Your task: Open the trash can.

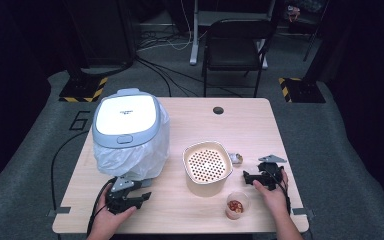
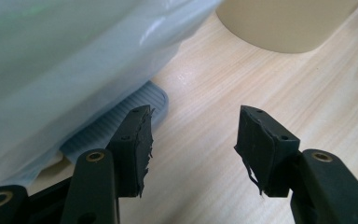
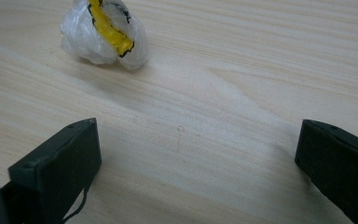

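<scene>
On the wooden bench a person holds a claw in each hand. The left claw lies near the front edge, just in front of a white-lidded bin whose clear plastic bag hangs down its sides. In the left gripper view its jaws stand partly spread with nothing between them, only bare wood; the grey ribbed foot pedal of the bin pokes out from under the bag just beside the left-hand jaw (whether the two touch, I cannot tell).

The right claw rests on the right side of the bench, its jaws set wide apart and pinching nothing. In the right gripper view a crumpled wrapper, white with a yellow and black stripe, lies on the wood ahead of it, well clear of both jaws. In the high view the wrapper sits just beside a cream bowl with a perforated bottom, between the bowl and the right claw.

A small clear cup with red bits in it stands near the front edge, between the bowl and the right hand.
</scene>
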